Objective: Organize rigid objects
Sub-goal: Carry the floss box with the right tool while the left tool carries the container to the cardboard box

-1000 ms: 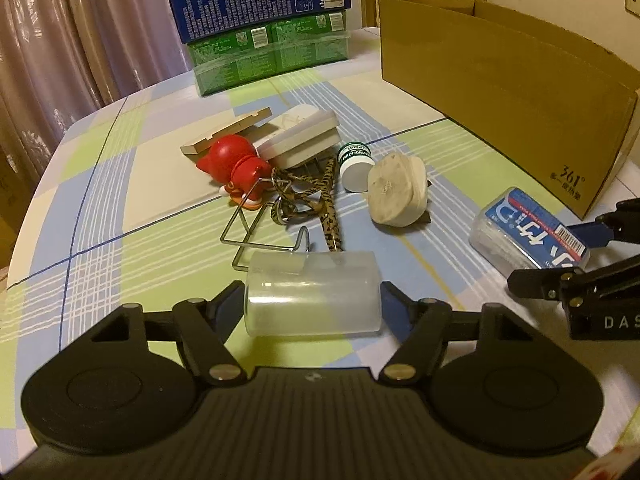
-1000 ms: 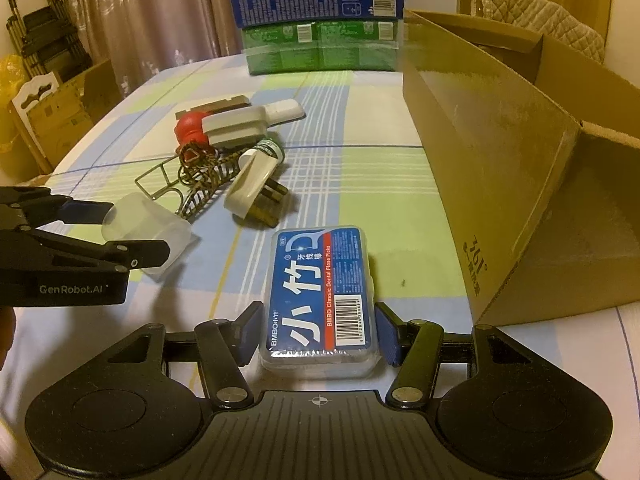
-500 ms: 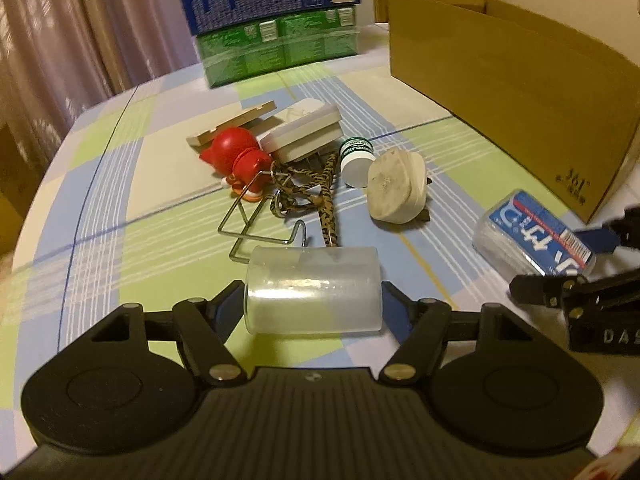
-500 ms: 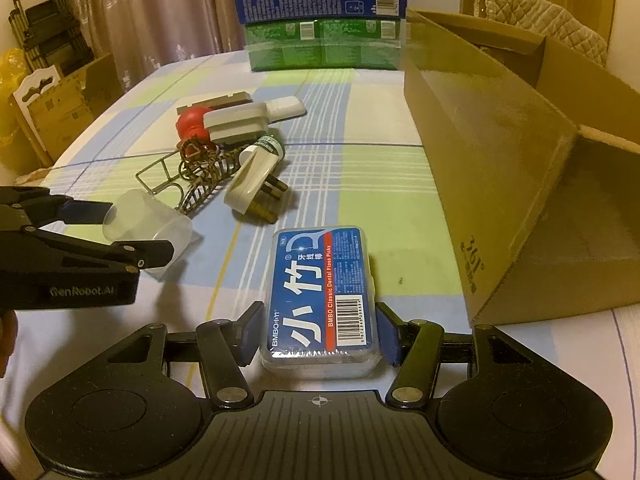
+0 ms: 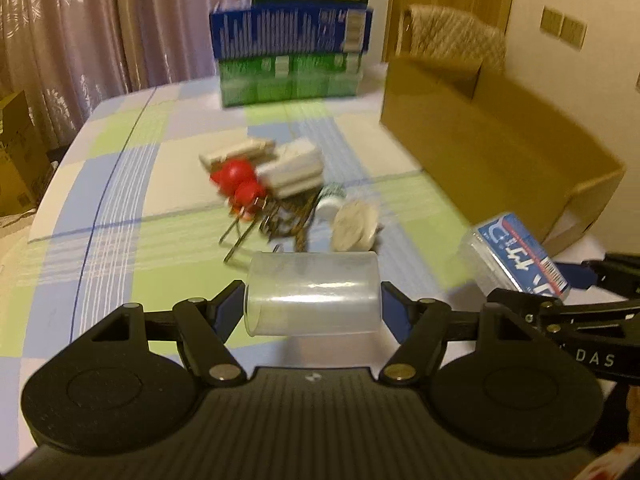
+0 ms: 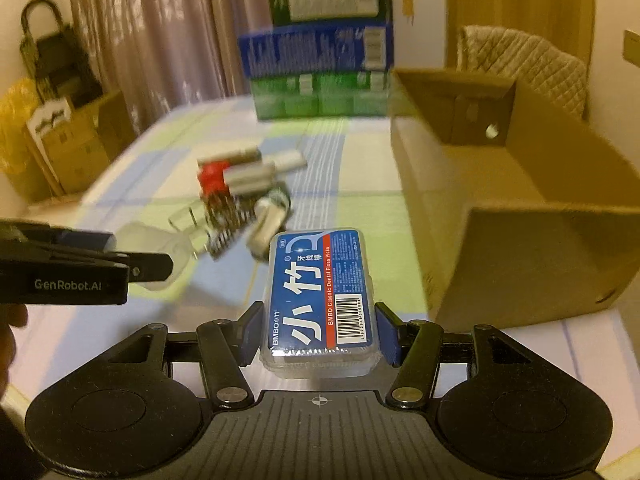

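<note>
Between the fingers of the left gripper (image 5: 313, 307), in the left wrist view, a translucent plastic cup (image 5: 313, 293) is clamped on its side, long axis running crosswise from finger to finger, lifted clear of the checked desk (image 5: 120, 208). The open cardboard box (image 5: 500, 152) lies ahead and to the right, along the desk's right edge, so the cup must travel rightward to reach it. The right gripper (image 5: 576, 284), which carries a blue floss-pick case (image 5: 516, 256), sits between this cup and the box and is the nearer of the two. Ahead at mid-desk, blurred, lies a heap of leftovers: a red toy (image 5: 238, 182), a white block (image 5: 294, 170), a wire rack (image 5: 248, 228) and a pale round plug (image 5: 354, 222).

From the right wrist view, the right gripper (image 6: 319, 334) grips the floss-pick case (image 6: 320, 300) by its long sides, long axis pointing forward. The box (image 6: 520, 216) opens just to the right and ahead; its near wall is the edge to clear, I judge. The left gripper (image 6: 148, 266) holds the cup (image 6: 156, 246) off to the left, well apart. Stacked cartons (image 6: 320, 76) stand at the desk's far edge.
</note>
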The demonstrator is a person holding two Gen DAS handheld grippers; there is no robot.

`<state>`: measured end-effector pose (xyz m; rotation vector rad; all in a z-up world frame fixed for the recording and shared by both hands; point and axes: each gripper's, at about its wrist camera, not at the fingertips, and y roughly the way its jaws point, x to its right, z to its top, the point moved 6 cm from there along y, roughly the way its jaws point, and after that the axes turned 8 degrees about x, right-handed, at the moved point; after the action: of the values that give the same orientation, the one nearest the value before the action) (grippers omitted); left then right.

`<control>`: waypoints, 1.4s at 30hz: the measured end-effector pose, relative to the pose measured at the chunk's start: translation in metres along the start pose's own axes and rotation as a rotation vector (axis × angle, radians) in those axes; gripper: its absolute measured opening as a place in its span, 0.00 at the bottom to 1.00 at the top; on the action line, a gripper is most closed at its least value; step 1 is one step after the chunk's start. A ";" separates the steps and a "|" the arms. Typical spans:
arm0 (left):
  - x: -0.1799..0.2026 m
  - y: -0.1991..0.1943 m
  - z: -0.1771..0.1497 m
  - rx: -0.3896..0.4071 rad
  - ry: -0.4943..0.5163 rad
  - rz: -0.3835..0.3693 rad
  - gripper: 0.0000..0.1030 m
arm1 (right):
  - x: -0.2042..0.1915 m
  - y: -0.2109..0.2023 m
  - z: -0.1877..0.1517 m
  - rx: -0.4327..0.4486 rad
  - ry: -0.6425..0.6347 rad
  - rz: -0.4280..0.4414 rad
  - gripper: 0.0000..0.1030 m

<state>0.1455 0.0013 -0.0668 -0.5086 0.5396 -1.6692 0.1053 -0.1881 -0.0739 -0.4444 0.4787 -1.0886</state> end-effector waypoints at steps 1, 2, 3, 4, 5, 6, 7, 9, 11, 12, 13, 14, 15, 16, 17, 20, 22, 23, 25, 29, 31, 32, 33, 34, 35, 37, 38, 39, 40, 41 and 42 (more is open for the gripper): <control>0.004 -0.006 0.008 0.012 -0.007 -0.014 0.66 | 0.004 -0.008 0.008 0.019 0.012 -0.004 0.52; 0.009 -0.011 0.016 0.022 -0.011 -0.026 0.66 | 0.009 -0.016 0.016 0.041 0.018 -0.015 0.52; 0.016 -0.017 0.026 0.037 -0.009 -0.037 0.66 | 0.016 -0.024 0.025 0.060 0.020 -0.028 0.53; 0.023 -0.021 0.034 0.051 0.001 -0.048 0.66 | 0.023 -0.031 0.032 0.077 0.019 -0.040 0.53; 0.031 -0.025 0.043 0.066 0.012 -0.061 0.66 | 0.031 -0.037 0.041 0.095 0.020 -0.054 0.53; 0.042 -0.028 0.053 0.082 0.023 -0.077 0.66 | 0.040 -0.042 0.049 0.110 0.021 -0.068 0.53; 0.051 -0.030 0.061 0.094 0.031 -0.093 0.66 | 0.049 -0.046 0.056 0.123 0.023 -0.082 0.53; 0.072 -0.030 0.077 0.113 0.045 -0.125 0.66 | 0.072 -0.050 0.068 0.133 0.028 -0.116 0.53; 0.097 -0.025 0.089 0.128 0.068 -0.152 0.66 | 0.093 -0.049 0.077 0.132 0.030 -0.138 0.53; 0.108 -0.022 0.094 0.135 0.080 -0.161 0.66 | 0.103 -0.047 0.080 0.127 0.026 -0.145 0.53; 0.119 -0.017 0.099 0.138 0.090 -0.173 0.66 | 0.113 -0.044 0.083 0.119 0.023 -0.150 0.53; 0.129 -0.013 0.103 0.138 0.094 -0.186 0.66 | 0.122 -0.041 0.085 0.112 0.024 -0.155 0.53; 0.138 -0.008 0.106 0.137 0.098 -0.200 0.66 | 0.133 -0.036 0.087 0.101 0.026 -0.161 0.53; 0.147 -0.002 0.108 0.134 0.106 -0.210 0.66 | 0.142 -0.036 0.086 0.096 0.028 -0.164 0.53; 0.155 0.003 0.110 0.132 0.115 -0.218 0.66 | 0.151 -0.033 0.088 0.092 0.037 -0.170 0.53; 0.174 0.019 0.114 0.118 0.139 -0.244 0.66 | 0.176 -0.029 0.087 0.080 0.060 -0.178 0.53; 0.184 0.030 0.114 0.106 0.159 -0.252 0.66 | 0.188 -0.024 0.087 0.072 0.073 -0.175 0.53; 0.187 0.035 0.113 0.100 0.167 -0.255 0.66 | 0.192 -0.022 0.087 0.070 0.078 -0.174 0.53; 0.194 0.044 0.111 0.088 0.182 -0.263 0.66 | 0.199 -0.019 0.087 0.069 0.089 -0.171 0.53; 0.203 0.055 0.108 0.077 0.199 -0.271 0.66 | 0.206 -0.013 0.085 0.066 0.110 -0.169 0.53; 0.206 0.060 0.107 0.069 0.201 -0.280 0.66 | 0.209 -0.012 0.086 0.069 0.111 -0.169 0.53; 0.208 0.062 0.107 0.066 0.202 -0.283 0.66 | 0.209 -0.012 0.086 0.069 0.111 -0.170 0.53; 0.210 0.064 0.107 0.062 0.203 -0.285 0.66 | 0.210 -0.012 0.087 0.070 0.114 -0.170 0.53; 0.211 0.067 0.106 0.057 0.205 -0.287 0.66 | 0.211 -0.011 0.087 0.070 0.117 -0.170 0.53; 0.212 0.067 0.105 0.053 0.206 -0.289 0.66 | 0.212 -0.012 0.088 0.073 0.120 -0.172 0.53; 0.214 0.070 0.105 0.048 0.206 -0.295 0.66 | 0.213 -0.012 0.088 0.075 0.123 -0.172 0.53; 0.214 0.070 0.105 0.047 0.203 -0.299 0.68 | 0.213 -0.012 0.088 0.075 0.125 -0.170 0.53; 0.214 0.070 0.106 0.047 0.203 -0.301 0.73 | 0.213 -0.012 0.088 0.074 0.126 -0.168 0.53; 0.214 0.068 0.106 0.053 0.203 -0.299 0.73 | 0.213 -0.013 0.088 0.074 0.124 -0.165 0.53; 0.212 0.067 0.107 0.060 0.203 -0.295 0.73 | 0.212 -0.013 0.088 0.075 0.123 -0.163 0.53; 0.209 0.066 0.108 0.064 0.198 -0.290 0.73 | 0.211 -0.013 0.089 0.076 0.121 -0.161 0.53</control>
<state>0.2294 -0.2216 -0.0143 -0.3898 0.5738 -2.0216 0.2275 -0.3765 -0.0259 -0.3563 0.5126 -1.2903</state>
